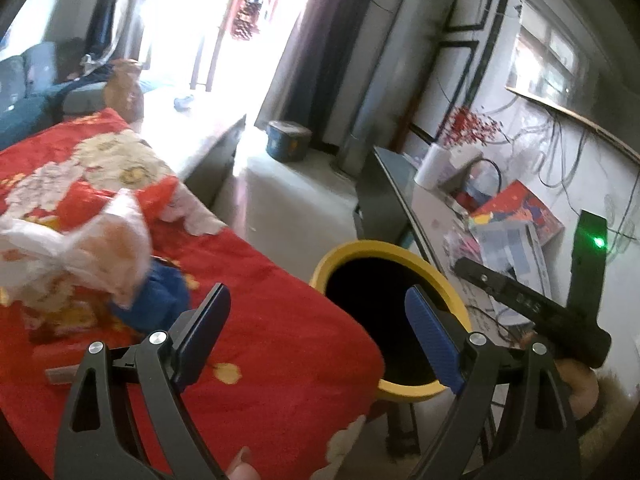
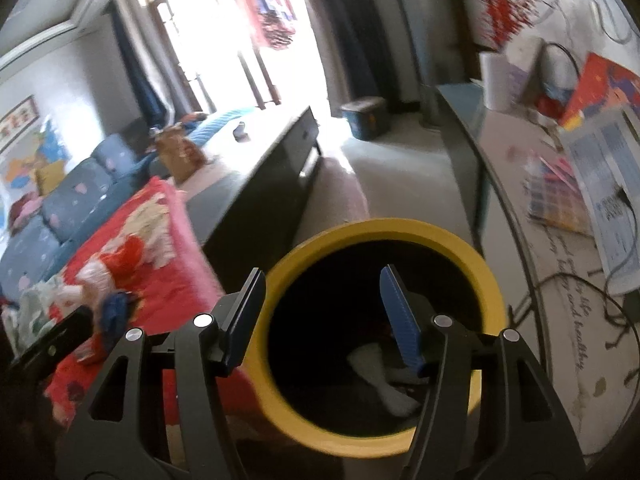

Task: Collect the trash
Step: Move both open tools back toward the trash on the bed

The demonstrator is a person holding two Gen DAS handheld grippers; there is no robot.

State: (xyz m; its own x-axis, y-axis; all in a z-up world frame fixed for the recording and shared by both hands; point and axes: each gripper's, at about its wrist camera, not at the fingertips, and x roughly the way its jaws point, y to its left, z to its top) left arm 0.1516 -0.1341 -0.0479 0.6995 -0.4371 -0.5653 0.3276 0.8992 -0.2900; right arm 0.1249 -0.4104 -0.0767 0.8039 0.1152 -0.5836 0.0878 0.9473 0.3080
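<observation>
still uncollected: crumpled white plastic trash (image 1: 76, 252) lying on the red floral blanket (image 1: 260, 320), touching a blue wad (image 1: 160, 300) just beside it. already dropped: pale scraps (image 2: 380, 376) at the bottom of the yellow-rimmed bin (image 2: 400, 232), standing against the blanket's edge with a cluttered surface (image 2: 520, 280) on its far side.

left hand-held gripper (image 1: 316, 328) spread wide and empty, hovering above the blanket's corner and the bin rim, trash off to its left. right hand-held gripper (image 2: 322, 316) parted about halfway, nothing between the jaws, aimed straight into the bin mouth.

risks, judged from here: thin plastic tearing or slipping out if pinched on a loose flap instead of the bunched middle; blanket fabric or the blue wad caught in the same pinch and dragged along; the light bin knocked over by a careless swing, spilling the scraps; the two tools colliding over the narrow opening; glare and blur hiding small bits.
</observation>
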